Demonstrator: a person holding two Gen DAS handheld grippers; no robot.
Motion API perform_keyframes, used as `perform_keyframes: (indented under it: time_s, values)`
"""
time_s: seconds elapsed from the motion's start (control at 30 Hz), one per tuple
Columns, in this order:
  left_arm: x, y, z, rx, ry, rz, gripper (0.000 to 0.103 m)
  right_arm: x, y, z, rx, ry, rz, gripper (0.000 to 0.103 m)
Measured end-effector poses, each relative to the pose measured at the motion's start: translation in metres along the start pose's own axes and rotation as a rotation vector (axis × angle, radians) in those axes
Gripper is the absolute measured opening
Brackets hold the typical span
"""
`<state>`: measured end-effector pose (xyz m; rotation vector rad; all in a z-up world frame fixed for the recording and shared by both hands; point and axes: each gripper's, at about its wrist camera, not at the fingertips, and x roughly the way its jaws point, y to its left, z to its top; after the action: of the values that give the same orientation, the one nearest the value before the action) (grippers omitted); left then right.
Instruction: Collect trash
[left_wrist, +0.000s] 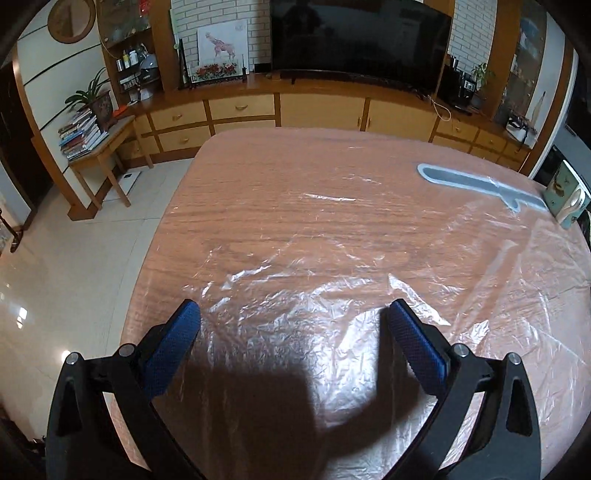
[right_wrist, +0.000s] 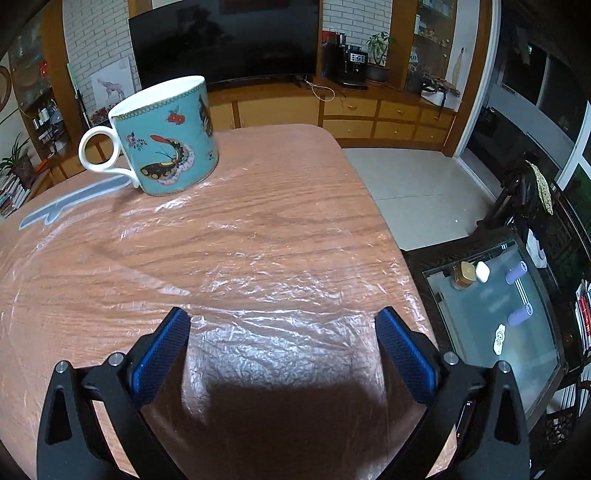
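Both hand-held grippers (left_wrist: 293, 314) (right_wrist: 282, 321) gape above film (left_wrist: 332, 295).

The left gripper (left_wrist: 293, 314) has two black, angular arms with triangular cut-outs, each hinged on round silver screw heads. Its fingers (left_wrist: 171, 347) carry long blue pads with a fine dotted grip texture. The right gripper (right_wrist: 282, 323) is built the same way: black frame, silver screws, blue textured fingers (right_wrist: 404, 356), and perhaps a small display strip on its right arm

Both wrist views: shared table (left_wrist: 258, 192)
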<state>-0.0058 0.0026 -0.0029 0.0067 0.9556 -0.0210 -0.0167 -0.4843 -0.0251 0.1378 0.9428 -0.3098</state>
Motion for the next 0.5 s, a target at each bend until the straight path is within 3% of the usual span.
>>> perform_keyframes:
  time_s: [0.5]
  values:
    - [-0.0022,-0.0023,0.0011,0.001,0.001,0.001,0.102,-0.0008,0.0008,0.0006,-0.001,0.0,-0.001,0.099]
